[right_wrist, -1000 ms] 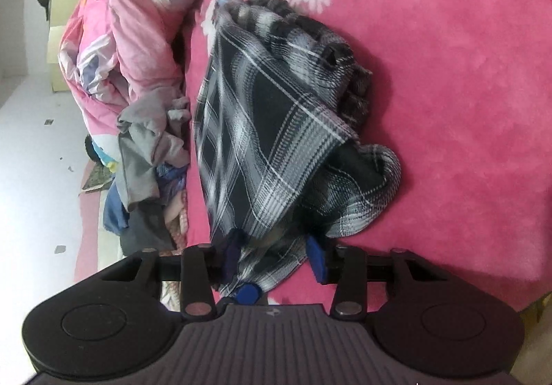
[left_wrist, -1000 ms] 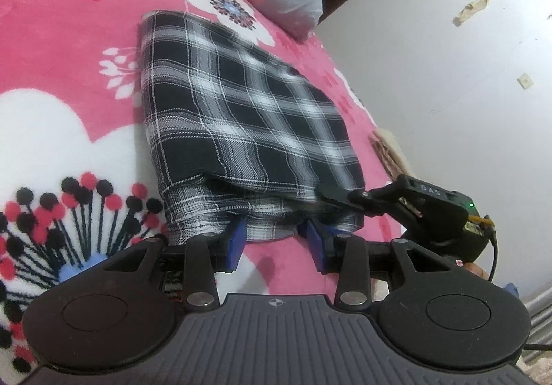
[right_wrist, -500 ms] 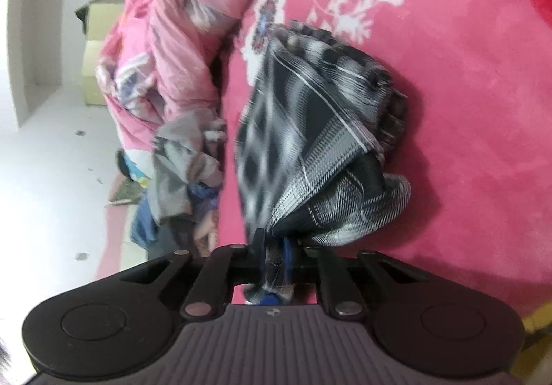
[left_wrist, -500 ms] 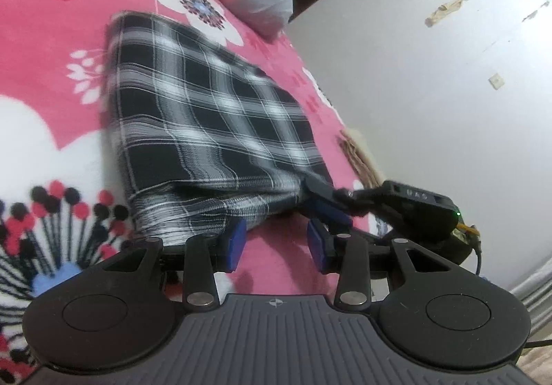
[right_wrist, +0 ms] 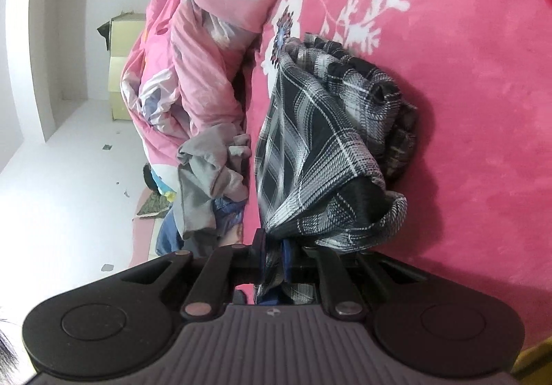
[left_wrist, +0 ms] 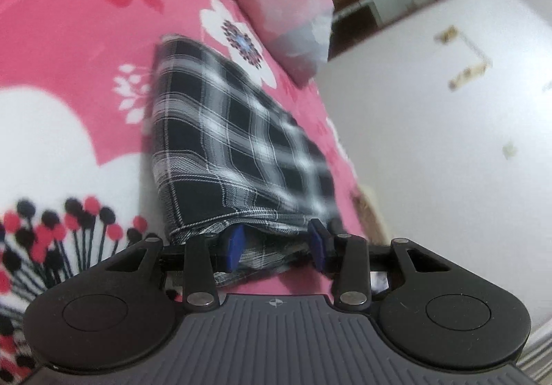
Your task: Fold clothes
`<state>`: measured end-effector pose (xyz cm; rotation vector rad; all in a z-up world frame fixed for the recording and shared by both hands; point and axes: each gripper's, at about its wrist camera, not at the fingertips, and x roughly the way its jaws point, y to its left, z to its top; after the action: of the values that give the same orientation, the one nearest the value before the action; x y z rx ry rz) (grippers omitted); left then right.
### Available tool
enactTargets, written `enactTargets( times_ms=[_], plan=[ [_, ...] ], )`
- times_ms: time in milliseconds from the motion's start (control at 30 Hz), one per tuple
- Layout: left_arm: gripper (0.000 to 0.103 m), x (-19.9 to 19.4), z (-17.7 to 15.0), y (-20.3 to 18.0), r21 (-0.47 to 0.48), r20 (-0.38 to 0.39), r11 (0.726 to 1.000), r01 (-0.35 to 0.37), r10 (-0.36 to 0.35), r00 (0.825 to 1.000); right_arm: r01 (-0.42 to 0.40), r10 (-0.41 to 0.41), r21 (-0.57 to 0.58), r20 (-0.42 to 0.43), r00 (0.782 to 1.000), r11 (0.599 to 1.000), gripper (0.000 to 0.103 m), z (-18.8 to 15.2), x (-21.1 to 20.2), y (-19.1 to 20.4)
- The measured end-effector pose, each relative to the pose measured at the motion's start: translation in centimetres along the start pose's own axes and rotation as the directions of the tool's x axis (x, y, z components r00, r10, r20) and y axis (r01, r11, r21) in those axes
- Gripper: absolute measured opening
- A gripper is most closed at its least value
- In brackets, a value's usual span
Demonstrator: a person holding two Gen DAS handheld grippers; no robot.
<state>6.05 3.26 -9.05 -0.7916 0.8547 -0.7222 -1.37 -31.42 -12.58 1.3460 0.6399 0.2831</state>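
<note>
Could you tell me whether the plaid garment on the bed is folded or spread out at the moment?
Folded. In the left wrist view the plaid garment lies doubled, with stacked layers at its near edge; in the right wrist view the right gripper pinches a bunched corner.

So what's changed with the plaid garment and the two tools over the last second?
The right tool closed on the plaid garment's edge and lifted it. The left tool moved in until cloth lies between its open fingers. The rest of the garment stays on the pink blanket.

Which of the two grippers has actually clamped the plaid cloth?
The right gripper: its jaws are pinched shut on the plaid cloth. The left gripper stands open, cloth edge merely lying between its fingers.
</note>
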Motion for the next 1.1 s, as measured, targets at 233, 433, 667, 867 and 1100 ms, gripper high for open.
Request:
enactTargets(
  times_ms=[233, 433, 667, 867, 1100],
  plan=[
    [0.054, 0.4, 0.0, 0.6, -0.152, -0.001, 0.988, -0.028, 0.028, 1.000, -0.012, 0.012, 0.038, -0.001, 1.000, 0.999, 0.012, -0.3, 0.0, -0.5],
    [0.031, 0.6, 0.0, 0.9, -0.273, 0.019, 0.958, -0.084, 0.093, 0.995, -0.030, 0.029, 0.149, 0.013, 0.999, 0.988, 0.027, -0.2, -0.5, -1.3],
    [0.004, 0.3, -0.4, 0.0, -0.177, 0.041, 0.970, -0.168, 0.177, 0.983, -0.033, 0.028, 0.089, 0.057, 0.998, 0.996, 0.010, -0.6, -0.4, -0.8],
    [0.004, 0.0, -1.7, -1.7, 0.113, 0.068, 0.971, -0.211, 0.204, 0.977, 0.029, -0.017, -0.253, 0.052, 0.999, 0.967, 0.009, -0.5, -1.3, 0.8],
    [0.008, 0.4, -2.0, 0.8, 0.045, 0.028, 0.983, -0.177, 0.176, 0.984, 0.044, -0.045, -0.168, -0.005, 0.999, 0.985, 0.013, 1.0, -3.2, -2.1]
  ],
)
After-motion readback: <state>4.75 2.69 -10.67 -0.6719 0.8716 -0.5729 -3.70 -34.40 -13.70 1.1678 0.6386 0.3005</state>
